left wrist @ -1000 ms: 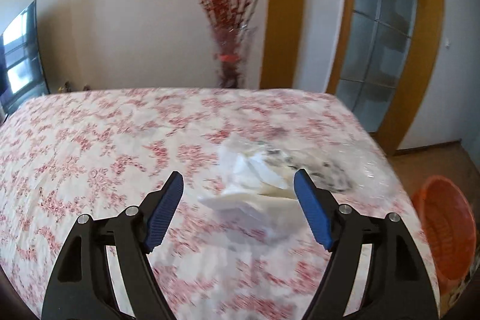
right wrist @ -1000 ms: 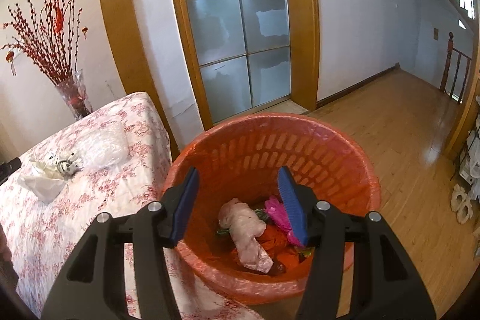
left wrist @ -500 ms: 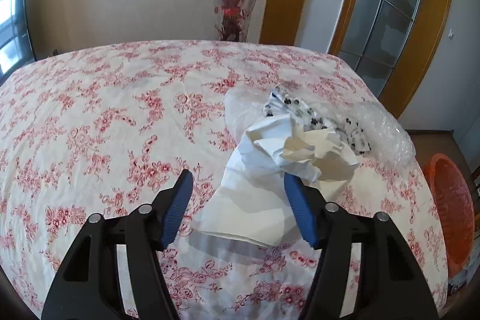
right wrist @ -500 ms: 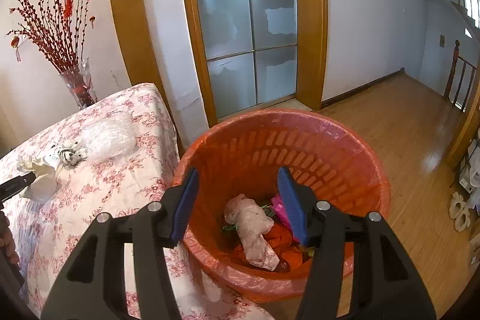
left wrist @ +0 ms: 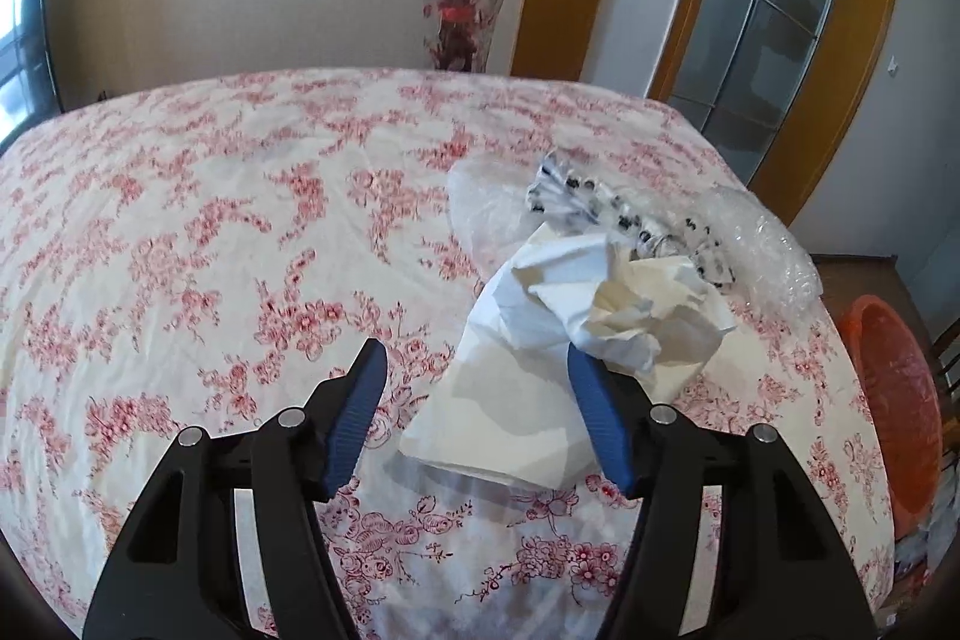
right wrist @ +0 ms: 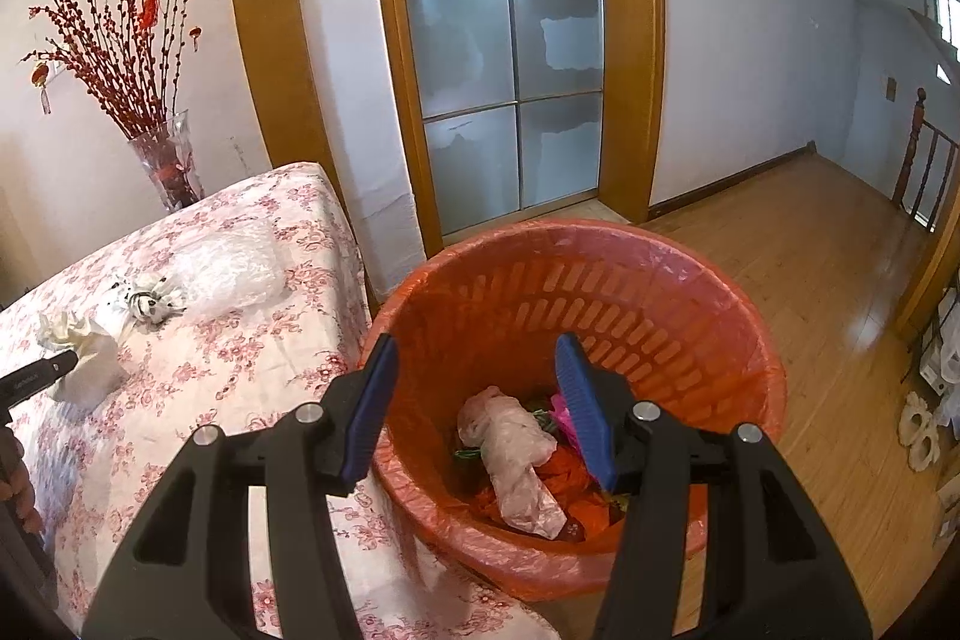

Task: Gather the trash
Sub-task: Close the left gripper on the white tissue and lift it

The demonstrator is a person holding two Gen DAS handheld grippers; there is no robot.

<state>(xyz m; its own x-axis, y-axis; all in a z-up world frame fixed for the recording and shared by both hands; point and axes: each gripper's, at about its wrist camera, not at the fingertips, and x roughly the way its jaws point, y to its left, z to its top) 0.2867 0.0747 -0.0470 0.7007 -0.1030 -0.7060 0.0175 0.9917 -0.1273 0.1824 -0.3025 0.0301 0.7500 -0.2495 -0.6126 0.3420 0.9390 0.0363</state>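
A crumpled white paper (left wrist: 540,334) lies on the floral tablecloth (left wrist: 210,250) near the table's right end. My left gripper (left wrist: 475,349) is down over it, jaws half apart. The right pad touches the paper and the left pad stands clear, so nothing is gripped. Behind the paper lie a black-and-white spotted wrapper (left wrist: 576,202) and clear bubble plastic (left wrist: 756,250). The right wrist view shows the same paper (right wrist: 84,346) far left. My right gripper (right wrist: 475,340) hangs open and empty above the orange basket (right wrist: 600,232), which holds a pale plastic bag (right wrist: 516,454) and other scraps.
The orange basket (left wrist: 894,388) stands on the wooden floor (right wrist: 810,280) off the table's right end. A glass vase of red branches (left wrist: 462,10) is behind the table by the wall. A frosted glass door (right wrist: 504,88) is beyond the basket. A hand (right wrist: 12,484) shows at the left edge.
My left gripper has sunk toward the white paper and its jaws have narrowed; the paper now sits between them. The right gripper has stayed over the basket.
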